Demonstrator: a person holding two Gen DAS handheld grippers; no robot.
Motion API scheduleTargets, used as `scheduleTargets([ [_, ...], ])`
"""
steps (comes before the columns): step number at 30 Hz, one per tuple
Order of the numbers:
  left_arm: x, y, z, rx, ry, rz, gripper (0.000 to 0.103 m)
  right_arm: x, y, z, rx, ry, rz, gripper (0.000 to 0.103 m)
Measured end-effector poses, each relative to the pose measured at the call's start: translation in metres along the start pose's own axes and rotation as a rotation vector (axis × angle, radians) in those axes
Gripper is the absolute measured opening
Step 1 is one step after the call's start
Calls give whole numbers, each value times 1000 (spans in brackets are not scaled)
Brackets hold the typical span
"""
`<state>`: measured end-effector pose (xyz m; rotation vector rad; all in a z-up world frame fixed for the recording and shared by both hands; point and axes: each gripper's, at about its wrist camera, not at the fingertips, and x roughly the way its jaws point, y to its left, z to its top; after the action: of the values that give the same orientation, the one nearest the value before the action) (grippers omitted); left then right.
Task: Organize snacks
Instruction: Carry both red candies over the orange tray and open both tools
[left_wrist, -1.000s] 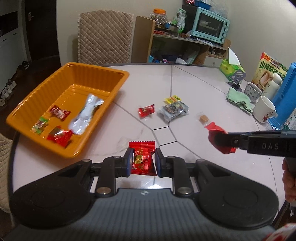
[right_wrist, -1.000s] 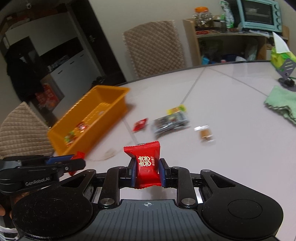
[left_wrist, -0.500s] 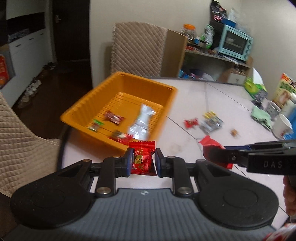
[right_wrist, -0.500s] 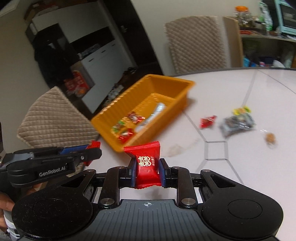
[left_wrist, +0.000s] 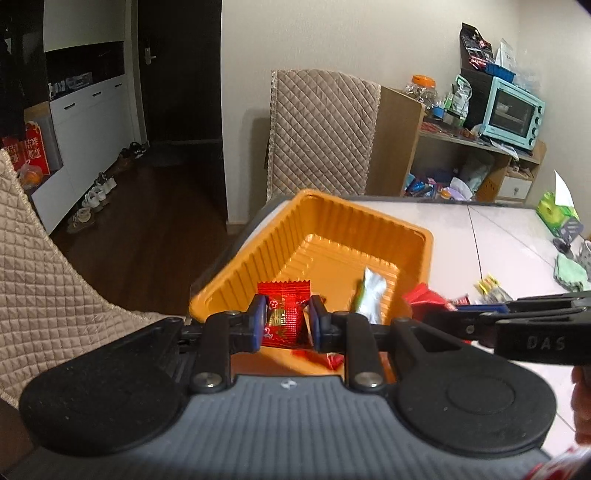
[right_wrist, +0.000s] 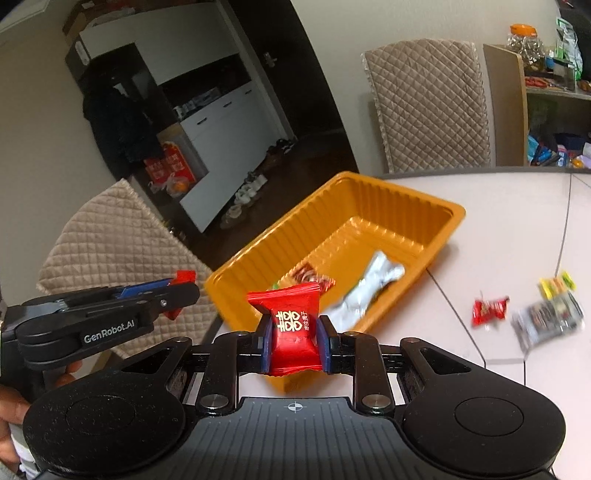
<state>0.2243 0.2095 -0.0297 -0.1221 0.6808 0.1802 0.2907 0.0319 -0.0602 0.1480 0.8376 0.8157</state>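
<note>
My left gripper is shut on a red candy packet and holds it over the near end of the orange tray. My right gripper is shut on a red candy packet with gold characters, just short of the tray's near rim. The tray holds a silver packet and small red candies. The right gripper also shows in the left wrist view, and the left gripper in the right wrist view.
On the white table to the right lie a red candy, a grey packet and a yellow candy. Quilted chairs stand behind and left of the table. A green cloth lies at far right.
Both grippers have swung left and closer to the orange tray, each still holding its red candy. The left one now hangs over the tray's near end.
</note>
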Motion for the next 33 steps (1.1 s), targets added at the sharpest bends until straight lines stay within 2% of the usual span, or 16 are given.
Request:
scheduleTargets([
  [7,42,6,26,15,-2,-24,22,40,-9,24,11,-6,-37,25],
  [19,107,8,46,54,42,-35,22,100,-31,53,43,-3,-83,25],
  [25,127,8,50,61,54,-46,22,122,-44,61,64,2,-93,25],
  [33,138,10,54,59,61,-49,22,139,-58,72,107,-34,-90,26],
])
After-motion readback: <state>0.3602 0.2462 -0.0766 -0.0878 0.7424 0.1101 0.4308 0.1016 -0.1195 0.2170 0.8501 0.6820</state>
